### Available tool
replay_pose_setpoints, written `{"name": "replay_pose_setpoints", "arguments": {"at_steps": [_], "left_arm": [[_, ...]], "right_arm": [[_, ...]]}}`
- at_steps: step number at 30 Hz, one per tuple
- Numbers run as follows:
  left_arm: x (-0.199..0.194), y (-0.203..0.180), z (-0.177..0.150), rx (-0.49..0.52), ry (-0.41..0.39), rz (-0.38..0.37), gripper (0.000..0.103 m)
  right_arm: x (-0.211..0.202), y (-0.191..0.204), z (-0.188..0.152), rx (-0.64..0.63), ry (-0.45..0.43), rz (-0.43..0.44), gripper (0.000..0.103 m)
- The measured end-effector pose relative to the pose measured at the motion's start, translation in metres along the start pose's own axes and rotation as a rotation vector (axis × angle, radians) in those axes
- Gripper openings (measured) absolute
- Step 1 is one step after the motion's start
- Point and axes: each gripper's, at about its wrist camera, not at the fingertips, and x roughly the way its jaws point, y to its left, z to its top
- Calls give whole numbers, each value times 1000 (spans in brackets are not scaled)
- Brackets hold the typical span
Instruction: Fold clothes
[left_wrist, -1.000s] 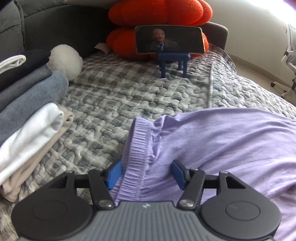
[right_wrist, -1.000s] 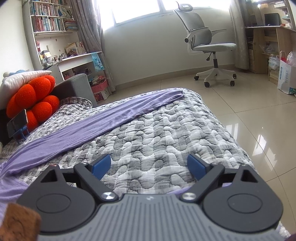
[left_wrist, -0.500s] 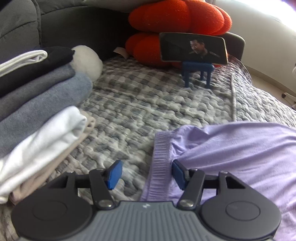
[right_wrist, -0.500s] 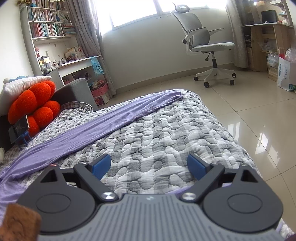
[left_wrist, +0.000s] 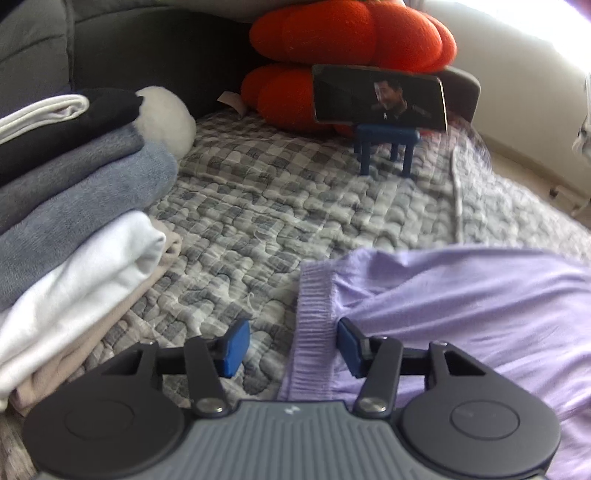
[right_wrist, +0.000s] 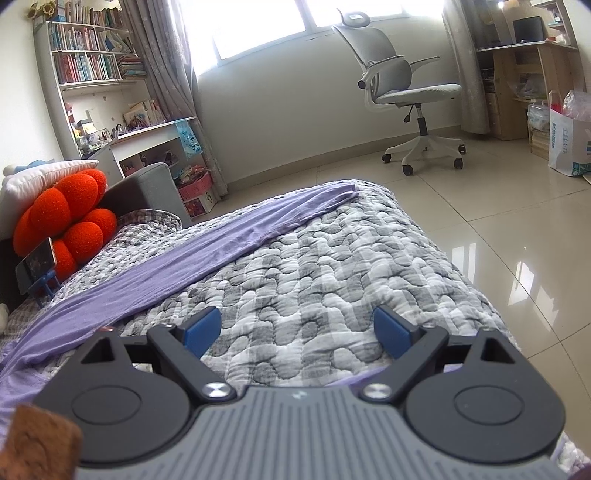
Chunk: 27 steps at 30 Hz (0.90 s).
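Closing left gripper jaws around lilac trousers ribbed waistband; right gripper jaws spread

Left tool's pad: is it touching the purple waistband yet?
Cannot tell. In the left wrist view the closing left tool straddles the waistband; one pad meets its edge without clear contact.

The lilac trousers run off the right edge; the folded stack off the left.

On the quilt, trousers are laid right of a folded stack, with the phone stand behind (before a cushion).
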Motion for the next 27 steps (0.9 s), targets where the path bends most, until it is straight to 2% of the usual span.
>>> {"name": "replay_pose_setpoints", "arguments": {"at_steps": [4,9,11,16,19,24,27], "left_arm": [[-33,18,0,-32,-59,-10,55],[-59,18,-26,71,-71,-31,55],[-60,13,-38,120,-79,-15,55],[-40,8,-50,135,-44,20,55],[-35,4,-57,179,-59,45,57],[-27,7,-52,154,-48,52,57],[-25,4,-51,159,-54,95,57]], "right_arm": [[0,-1,0,6,-4,-3,91],[-1,-2,0,13,-9,-4,91],[-1,-2,0,12,-9,-7,91],[0,-3,0,8,-8,-13,91],[0,-3,0,8,-8,-14,91],[0,-3,0,10,-10,-14,91],[0,-1,-1,8,-10,-20,91]]}}
